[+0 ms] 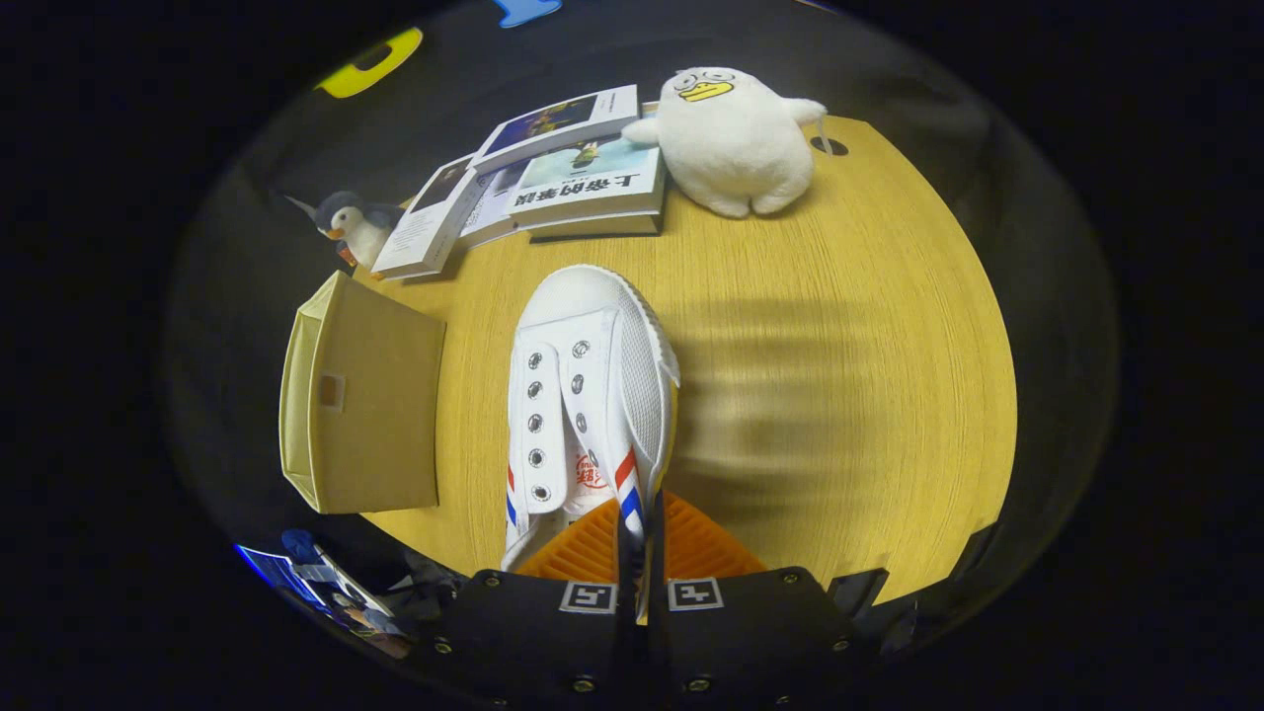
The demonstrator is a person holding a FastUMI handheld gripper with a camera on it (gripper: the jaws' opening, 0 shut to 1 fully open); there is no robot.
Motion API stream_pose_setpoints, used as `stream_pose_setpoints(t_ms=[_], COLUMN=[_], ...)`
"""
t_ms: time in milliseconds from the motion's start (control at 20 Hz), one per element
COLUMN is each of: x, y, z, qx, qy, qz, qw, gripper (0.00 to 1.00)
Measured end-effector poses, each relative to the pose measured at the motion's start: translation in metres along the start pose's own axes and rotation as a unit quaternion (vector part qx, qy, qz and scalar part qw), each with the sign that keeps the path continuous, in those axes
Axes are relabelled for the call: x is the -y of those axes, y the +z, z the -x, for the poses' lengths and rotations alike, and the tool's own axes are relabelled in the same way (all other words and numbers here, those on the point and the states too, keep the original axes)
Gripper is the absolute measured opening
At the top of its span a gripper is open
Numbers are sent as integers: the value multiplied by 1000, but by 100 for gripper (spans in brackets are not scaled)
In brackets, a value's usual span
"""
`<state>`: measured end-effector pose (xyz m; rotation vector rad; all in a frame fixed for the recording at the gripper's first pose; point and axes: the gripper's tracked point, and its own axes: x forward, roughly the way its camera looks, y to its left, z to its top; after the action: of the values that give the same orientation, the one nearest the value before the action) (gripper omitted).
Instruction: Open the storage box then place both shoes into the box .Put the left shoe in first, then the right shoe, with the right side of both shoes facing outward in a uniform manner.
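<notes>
A white canvas shoe [590, 395] with red and blue stripes hangs above the wooden table [839, 375], toe pointing away from me. My gripper [640, 538] is shut on the shoe's right side wall near the heel opening, one finger inside and one outside. The beige fabric storage box [360, 410] stands to the left of the shoe, near the table's left edge, with its lid side turned away so I cannot tell if it is open.
Several books [563, 168] lie stacked at the table's far side beyond the shoe. A white plush duck [731, 133] sits right of them, and a small grey penguin toy [351, 225] left of them. Bare tabletop stretches to the right of the shoe.
</notes>
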<state>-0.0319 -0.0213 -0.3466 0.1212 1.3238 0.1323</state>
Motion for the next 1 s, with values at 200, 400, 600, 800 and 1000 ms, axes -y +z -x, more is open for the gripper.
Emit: stream_pose_setpoints(t_ms=[200,400,600,800,1000], x=[-30,-61,-91,-122,-157], y=[12,25,37,47,52], z=[11,21,29,36,40], qx=[1,5,8,18,19], qy=[9,19,33,42,57], qz=[22,39,53,83,109], qw=[1000,999,998,996,992], gripper=[4,5,5,4,4])
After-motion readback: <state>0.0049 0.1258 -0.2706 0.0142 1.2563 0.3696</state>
